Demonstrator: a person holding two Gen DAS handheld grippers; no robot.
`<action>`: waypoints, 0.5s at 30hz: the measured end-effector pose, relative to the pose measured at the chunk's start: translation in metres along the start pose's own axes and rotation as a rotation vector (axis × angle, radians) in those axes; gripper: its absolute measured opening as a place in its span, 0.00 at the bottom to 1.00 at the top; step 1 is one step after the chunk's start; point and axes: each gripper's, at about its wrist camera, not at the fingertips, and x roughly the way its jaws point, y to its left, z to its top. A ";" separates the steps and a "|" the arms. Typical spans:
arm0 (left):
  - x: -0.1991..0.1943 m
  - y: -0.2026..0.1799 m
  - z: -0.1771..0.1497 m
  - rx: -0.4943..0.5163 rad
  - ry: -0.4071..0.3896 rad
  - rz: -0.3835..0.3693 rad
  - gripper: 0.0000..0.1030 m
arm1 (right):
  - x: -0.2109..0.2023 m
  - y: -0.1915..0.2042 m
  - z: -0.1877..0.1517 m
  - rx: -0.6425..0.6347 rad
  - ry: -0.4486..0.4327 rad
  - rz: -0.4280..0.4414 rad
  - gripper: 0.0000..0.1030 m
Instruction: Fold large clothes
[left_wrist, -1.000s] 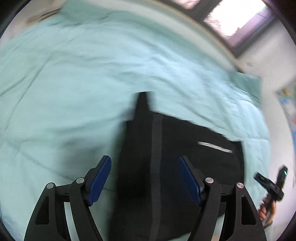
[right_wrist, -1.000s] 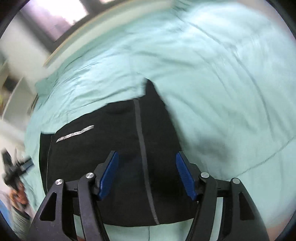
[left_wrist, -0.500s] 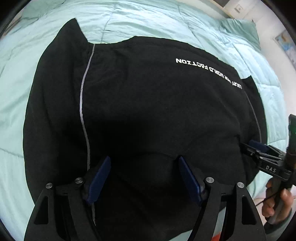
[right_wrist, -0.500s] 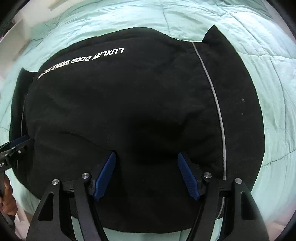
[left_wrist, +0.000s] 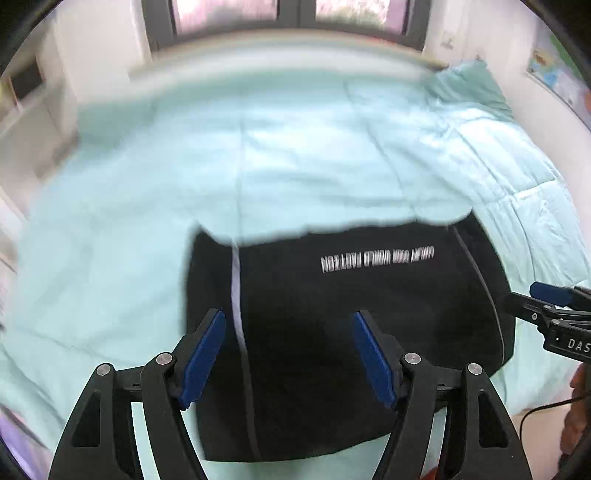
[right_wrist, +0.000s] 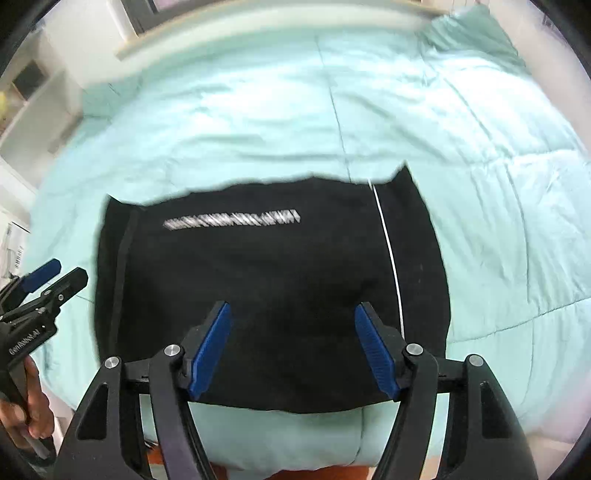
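Pale mint bedding (left_wrist: 295, 155) covers a bed beneath a window (left_wrist: 288, 14) and serves as the folding surface, broad and soft enough to carry a large garment flat. On its near part lies the black garment (left_wrist: 351, 332), already gathered into a compact rectangle with white lettering (left_wrist: 376, 258) across the upper face and a thin pale stripe (left_wrist: 236, 295) down each side; its near edge sits close to the edge of the bed (right_wrist: 288, 435), presumably within easy reach of the person working there.

Left gripper (left_wrist: 288, 354): raised above the left part of the garment, blue pads apart and nothing between them; its jaws have just narrowed a little while remaining open. Right gripper (right_wrist: 291, 343): likewise above the cloth, jaws spread and empty. Each tool appears at the margin of the other's view, with a hand (right_wrist: 29, 406) on the left gripper's handle.

Both tools are clear of the fabric, which lies unsupported, so the fold in hand appears released. Whether a further fold is intended cannot be told; motion blur obscures the far edge of the cloth.
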 end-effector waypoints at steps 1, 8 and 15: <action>-0.016 -0.001 0.010 0.007 -0.041 0.022 0.71 | -0.017 0.007 0.003 -0.006 -0.030 0.008 0.70; -0.078 0.012 0.027 -0.005 -0.163 0.064 0.72 | -0.077 0.043 0.017 -0.043 -0.200 -0.032 0.77; -0.091 -0.001 0.024 0.023 -0.204 0.140 0.72 | -0.083 0.057 0.020 -0.082 -0.246 -0.094 0.81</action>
